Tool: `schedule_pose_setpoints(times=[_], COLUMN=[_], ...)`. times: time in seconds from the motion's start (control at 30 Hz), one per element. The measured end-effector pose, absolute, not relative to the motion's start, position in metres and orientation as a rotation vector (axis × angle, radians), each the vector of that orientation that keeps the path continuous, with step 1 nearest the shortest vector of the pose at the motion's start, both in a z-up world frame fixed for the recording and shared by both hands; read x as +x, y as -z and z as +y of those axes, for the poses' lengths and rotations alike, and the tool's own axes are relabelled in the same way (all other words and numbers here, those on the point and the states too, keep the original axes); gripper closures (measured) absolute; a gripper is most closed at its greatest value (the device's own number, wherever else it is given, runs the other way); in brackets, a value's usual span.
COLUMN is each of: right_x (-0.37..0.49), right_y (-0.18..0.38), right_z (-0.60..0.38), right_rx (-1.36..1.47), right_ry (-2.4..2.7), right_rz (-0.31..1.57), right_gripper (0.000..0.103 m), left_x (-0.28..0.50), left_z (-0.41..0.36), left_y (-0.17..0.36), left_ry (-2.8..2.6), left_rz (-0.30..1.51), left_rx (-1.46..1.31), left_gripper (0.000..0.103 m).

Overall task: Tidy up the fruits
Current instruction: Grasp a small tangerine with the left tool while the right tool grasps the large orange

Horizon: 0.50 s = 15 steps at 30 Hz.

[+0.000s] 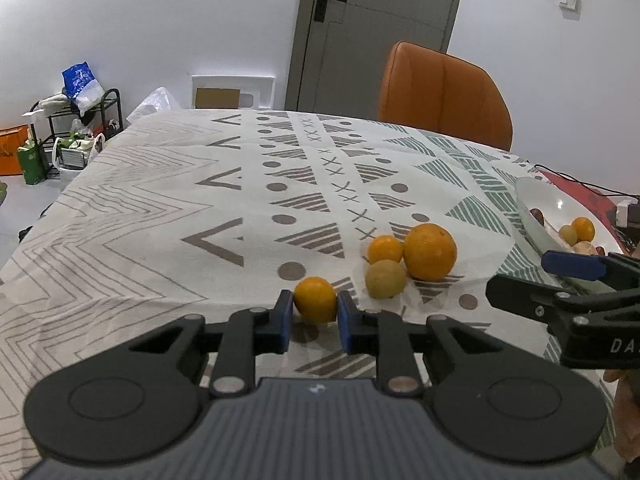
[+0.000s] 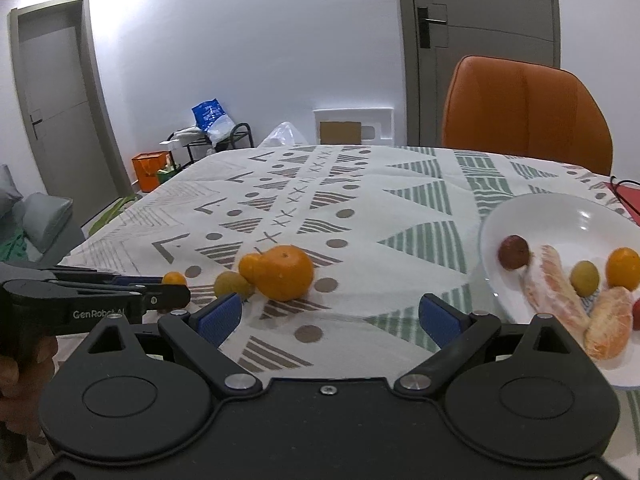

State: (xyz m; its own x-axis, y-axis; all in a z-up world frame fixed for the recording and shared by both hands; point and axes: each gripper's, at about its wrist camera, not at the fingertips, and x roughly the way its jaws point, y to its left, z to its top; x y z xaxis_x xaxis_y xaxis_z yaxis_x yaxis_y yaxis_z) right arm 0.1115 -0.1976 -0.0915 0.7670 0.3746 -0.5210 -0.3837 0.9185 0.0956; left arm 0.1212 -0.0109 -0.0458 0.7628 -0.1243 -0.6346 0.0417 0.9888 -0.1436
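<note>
A small orange [image 1: 316, 299] rests on the patterned tablecloth, and my left gripper [image 1: 316, 314] is shut on it, blue pads against both sides. Just right of it lie a yellow-green fruit [image 1: 386, 279], another small orange [image 1: 385, 249] and a big orange [image 1: 430, 252]. In the right wrist view my right gripper [image 2: 332, 318] stands open and empty, low over the cloth in front of the big orange [image 2: 285, 273]. The white plate [image 2: 560, 216] to its right holds a dark red fruit [image 2: 514, 252], peeled citrus pieces [image 2: 554, 284], a yellow-green fruit [image 2: 585, 278] and an orange [image 2: 623, 268].
An orange chair [image 2: 524, 116] stands at the table's far side. A red item with a black cable [image 2: 624, 192] lies behind the plate. The table's left edge drops off toward a floor with a rack and bags [image 1: 72, 136]. A hand [image 2: 24, 364] holds the left gripper's handle.
</note>
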Motion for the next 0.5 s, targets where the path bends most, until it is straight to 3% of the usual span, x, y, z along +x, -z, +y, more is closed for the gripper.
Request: schedule_pose_setpoints(times=[0.5], right_x=[0.125], right_y=[0.090], right_z=[-0.166], right_rx=[-0.043], right_ry=[-0.460], right_rz=[0.557], right_gripper=[0.015], left_x=[0.113], left_z=[0.017], left_y=[0.038], left_ry=[0.043], left_rz=[0.668], left_rx=[-0.137], left_gripper=[0.081])
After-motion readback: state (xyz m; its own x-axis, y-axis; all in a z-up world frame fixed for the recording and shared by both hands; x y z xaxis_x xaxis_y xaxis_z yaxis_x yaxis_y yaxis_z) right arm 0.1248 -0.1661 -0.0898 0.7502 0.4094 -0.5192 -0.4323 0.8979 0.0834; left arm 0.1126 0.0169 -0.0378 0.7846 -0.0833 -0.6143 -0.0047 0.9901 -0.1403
